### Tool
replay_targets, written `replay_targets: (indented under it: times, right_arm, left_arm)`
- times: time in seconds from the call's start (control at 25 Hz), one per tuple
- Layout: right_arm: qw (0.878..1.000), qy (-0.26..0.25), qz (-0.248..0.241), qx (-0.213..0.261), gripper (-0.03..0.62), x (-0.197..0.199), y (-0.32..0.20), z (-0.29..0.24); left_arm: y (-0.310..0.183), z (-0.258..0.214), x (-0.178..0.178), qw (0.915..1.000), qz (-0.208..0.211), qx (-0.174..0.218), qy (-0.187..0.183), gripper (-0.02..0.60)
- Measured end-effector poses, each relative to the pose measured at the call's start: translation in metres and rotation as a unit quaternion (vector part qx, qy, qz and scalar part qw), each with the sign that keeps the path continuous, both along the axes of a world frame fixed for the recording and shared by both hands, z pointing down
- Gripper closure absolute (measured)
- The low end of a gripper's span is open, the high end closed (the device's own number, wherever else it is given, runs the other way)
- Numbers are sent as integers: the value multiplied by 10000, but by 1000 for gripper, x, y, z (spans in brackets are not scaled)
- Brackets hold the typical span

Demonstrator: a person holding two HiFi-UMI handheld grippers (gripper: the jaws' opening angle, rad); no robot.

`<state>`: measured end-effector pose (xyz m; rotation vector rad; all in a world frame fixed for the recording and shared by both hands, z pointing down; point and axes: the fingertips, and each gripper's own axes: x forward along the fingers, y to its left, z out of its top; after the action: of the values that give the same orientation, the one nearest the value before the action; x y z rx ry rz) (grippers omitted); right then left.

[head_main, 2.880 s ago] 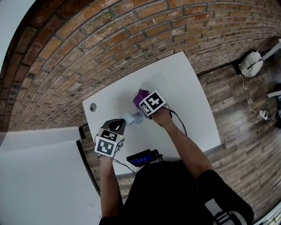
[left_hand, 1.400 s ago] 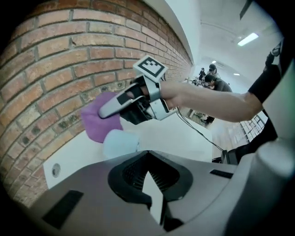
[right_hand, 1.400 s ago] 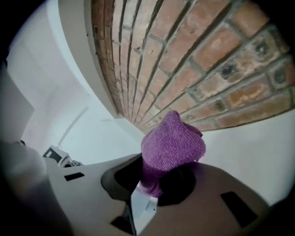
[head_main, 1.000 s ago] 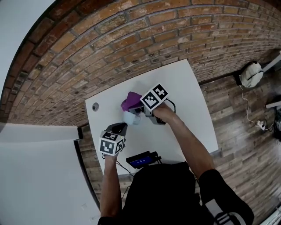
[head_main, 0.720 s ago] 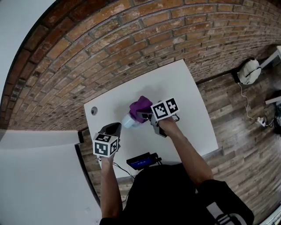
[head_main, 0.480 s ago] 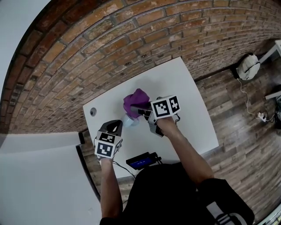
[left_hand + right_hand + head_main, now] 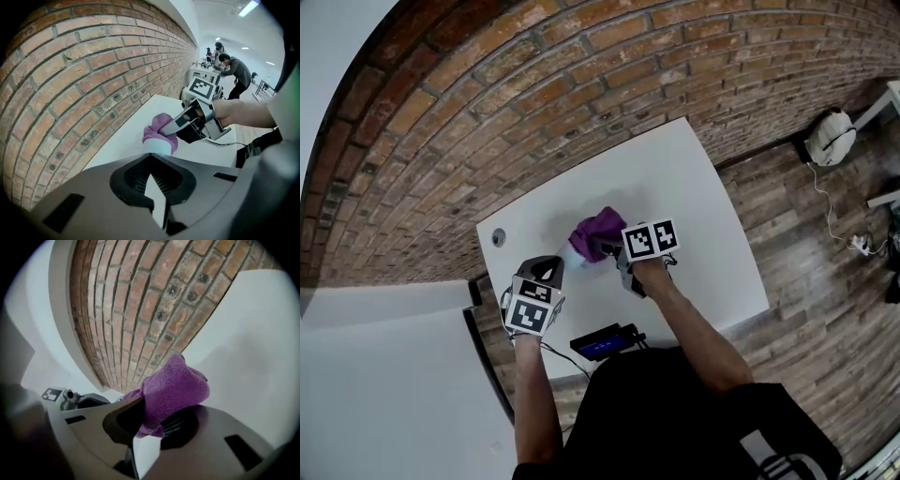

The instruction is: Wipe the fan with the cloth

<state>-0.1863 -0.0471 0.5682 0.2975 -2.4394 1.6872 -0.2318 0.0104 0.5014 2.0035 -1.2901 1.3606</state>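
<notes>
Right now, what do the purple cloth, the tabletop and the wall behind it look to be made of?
The cloth: soft microfibre-like fabric, fuzzy looped weave visible. The tabletop: smooth matte white, probably laminate. The wall: rough red brick with mortar joints.

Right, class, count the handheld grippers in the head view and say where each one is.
2. The left gripper is over the left side of the table, jaws shut, empty; the right gripper holds the purple cloth mid-table. None hidden.
</notes>
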Motion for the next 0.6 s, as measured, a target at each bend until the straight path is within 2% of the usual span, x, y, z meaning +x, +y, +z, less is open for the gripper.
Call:
replay_targets:
  times: [0.08,0.16,0.24,0.36,0.6]
  right_arm:
    - [9998,-193,28,76,517,-7,-4,-9]
    - [9998,-132,-160,-60,517,-20,4,2]
    - [9991,231,-311,-168,517,-25,14,28]
    - [9944,935,-477,90,517,-20,21,57]
    - [9801,1670,-925,541,517,-16,26,82]
  left_arm:
    - [-1,-1,0,10000,6,-28,14,581]
    - [1,-1,2,9999,-28,-70,70,581]
    - [2,0,2,9999,-56,-56,95,581]
    - [0,0,3,9999,-69,24,112,581]
    - [-3,-2,1,9996,-128,117,227,581]
